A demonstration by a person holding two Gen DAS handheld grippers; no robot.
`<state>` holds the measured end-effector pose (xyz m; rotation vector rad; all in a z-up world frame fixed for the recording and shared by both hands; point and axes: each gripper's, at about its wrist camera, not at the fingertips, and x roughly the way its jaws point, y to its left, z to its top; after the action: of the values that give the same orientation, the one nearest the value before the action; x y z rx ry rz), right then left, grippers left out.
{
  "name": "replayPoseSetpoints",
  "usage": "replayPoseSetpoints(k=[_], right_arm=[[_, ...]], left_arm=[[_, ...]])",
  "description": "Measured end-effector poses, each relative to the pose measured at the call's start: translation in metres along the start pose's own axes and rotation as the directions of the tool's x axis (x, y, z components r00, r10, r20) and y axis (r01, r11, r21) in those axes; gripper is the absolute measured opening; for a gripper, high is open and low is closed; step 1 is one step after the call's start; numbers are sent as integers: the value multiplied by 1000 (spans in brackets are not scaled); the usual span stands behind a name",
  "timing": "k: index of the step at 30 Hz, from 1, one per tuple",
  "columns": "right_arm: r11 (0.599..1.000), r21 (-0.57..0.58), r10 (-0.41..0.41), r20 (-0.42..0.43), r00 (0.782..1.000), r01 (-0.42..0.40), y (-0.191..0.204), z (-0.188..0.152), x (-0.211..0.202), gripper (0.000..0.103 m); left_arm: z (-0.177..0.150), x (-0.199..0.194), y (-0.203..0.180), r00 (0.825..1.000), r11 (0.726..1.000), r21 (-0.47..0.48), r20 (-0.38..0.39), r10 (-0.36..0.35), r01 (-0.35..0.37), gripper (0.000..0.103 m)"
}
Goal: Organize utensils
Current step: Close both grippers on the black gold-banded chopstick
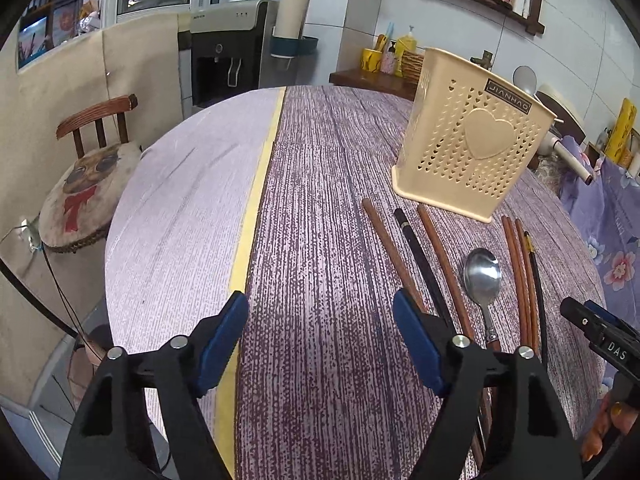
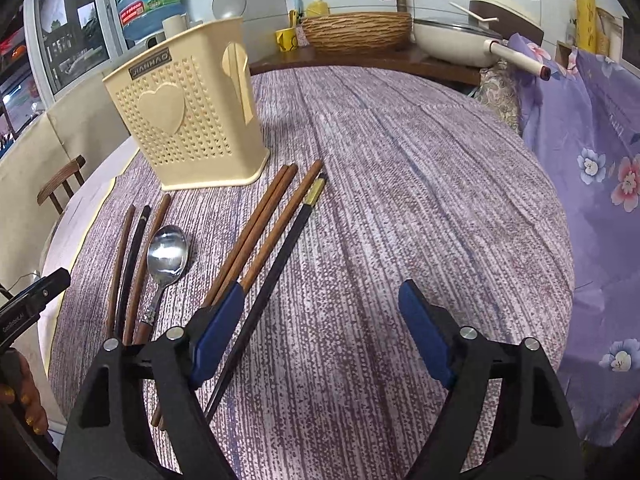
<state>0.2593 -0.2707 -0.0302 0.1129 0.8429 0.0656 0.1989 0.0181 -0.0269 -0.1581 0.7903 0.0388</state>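
in the right wrist view the brown wooden chopsticks [image 2: 256,232] run lengthwise from lower left toward the cream perforated plastic holder [image 2: 188,120] at upper left, passing beside the left finger of the right gripper [image 2: 324,332], nearer it than the left gripper [image 1: 320,344], both with jaws apart and empty.

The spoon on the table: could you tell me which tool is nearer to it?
Left. The left tool has one finger just beside the spoon handle; the right tool sits farther off, beyond the chopsticks.
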Motion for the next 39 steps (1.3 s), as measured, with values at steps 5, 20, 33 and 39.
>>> replayPoseSetpoints(k=[5, 20, 33, 39], right_arm=[[1000, 7, 9, -36, 999, -9, 8, 2, 14, 64], [996, -5, -86, -79, 993, 86, 18, 35, 48, 31], [991, -25, -130, -77, 988, 129, 19, 51, 63, 27], [993, -23, -121, -83, 989, 119, 18, 53, 64, 27]], left_arm=[[-1, 5, -5, 1000, 1000, 15, -23, -9, 9, 63], [12, 22, -24, 999, 998, 62, -47, 2, 1, 51], [36, 57, -46, 991, 996, 72, -120, 59, -51, 37], [40, 68, -54, 986, 993, 76, -132, 98, -89, 28]])
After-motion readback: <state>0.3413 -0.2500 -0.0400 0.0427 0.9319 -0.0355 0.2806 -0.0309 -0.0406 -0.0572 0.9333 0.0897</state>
